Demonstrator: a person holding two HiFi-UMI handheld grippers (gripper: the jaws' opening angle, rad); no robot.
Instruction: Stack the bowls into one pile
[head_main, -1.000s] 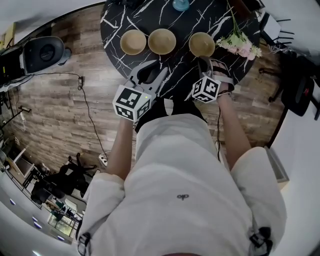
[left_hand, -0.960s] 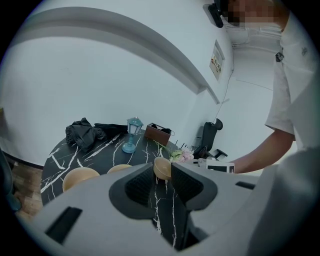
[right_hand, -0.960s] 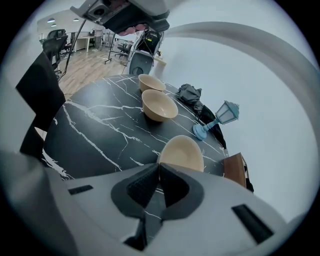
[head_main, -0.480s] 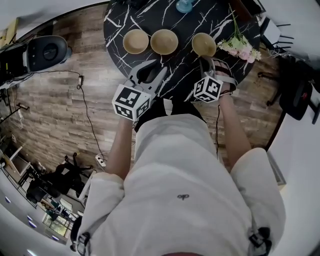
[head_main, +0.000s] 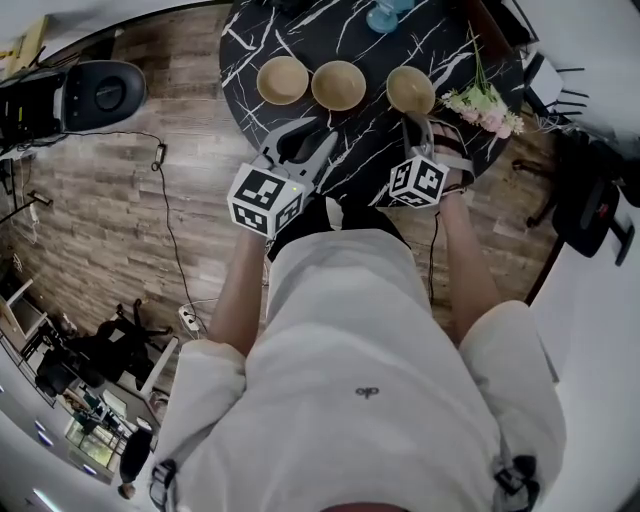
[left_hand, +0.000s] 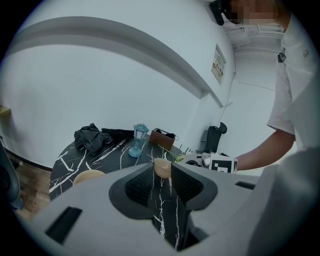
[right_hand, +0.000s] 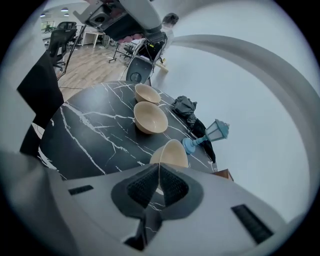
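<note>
Over the table (head_main: 370, 150), right gripper (right_hand: 159, 186) jaws clamp the bowl (right_hand: 172, 154) rim, bowl apparently tilted mouth-up; left gripper (left_hand: 161, 172) jaws apart

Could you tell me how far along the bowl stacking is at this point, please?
Done: nothing is stacked; the three bowls are apart in a row on the table. In hand: the right gripper is shut on the rim of the right bowl, which is tipped. The left gripper is open and empty. Left: set that bowl into the middle bowl, then bring the left bowl onto the same pile.
</note>
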